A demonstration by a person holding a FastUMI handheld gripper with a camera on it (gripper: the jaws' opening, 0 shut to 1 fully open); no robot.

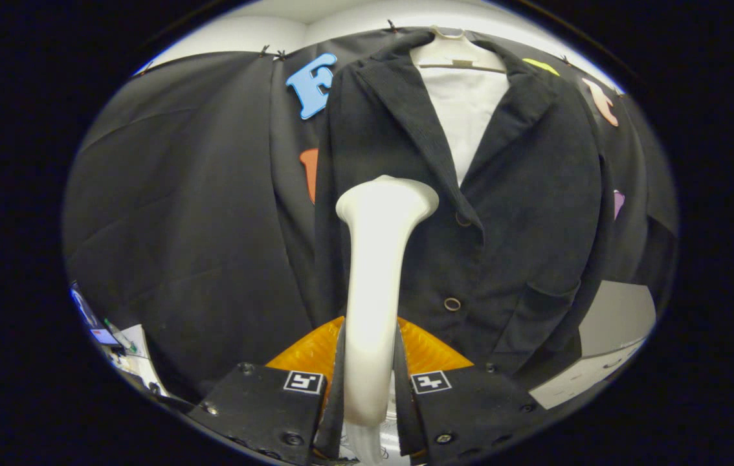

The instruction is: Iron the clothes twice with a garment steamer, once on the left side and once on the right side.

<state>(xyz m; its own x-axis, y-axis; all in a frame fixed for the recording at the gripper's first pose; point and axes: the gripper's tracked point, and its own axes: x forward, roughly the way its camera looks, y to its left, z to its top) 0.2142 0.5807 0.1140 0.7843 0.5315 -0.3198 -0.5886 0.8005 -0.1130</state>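
The gripper (370, 382) is closed on the garment steamer (377, 272), both fingers clamping its handle so the flared head points forward. The head sits against the jacket (522, 213) front, left of the buttons (hung on a hanger (454, 55) for vertical passes).

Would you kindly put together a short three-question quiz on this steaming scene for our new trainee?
1. True or false: the gripper is shut on the steamer.
2. Which garment hangs ahead of the fingers? A) a dark jacket B) a red dress C) a striped scarf
3. Fill in: the steamer's head sits against the jacket's ___ front panel, as seen in the gripper view.

Key
1. True; both fingers press on its handle.
2. A, the dark jacket, on a hanger.
3. Left.
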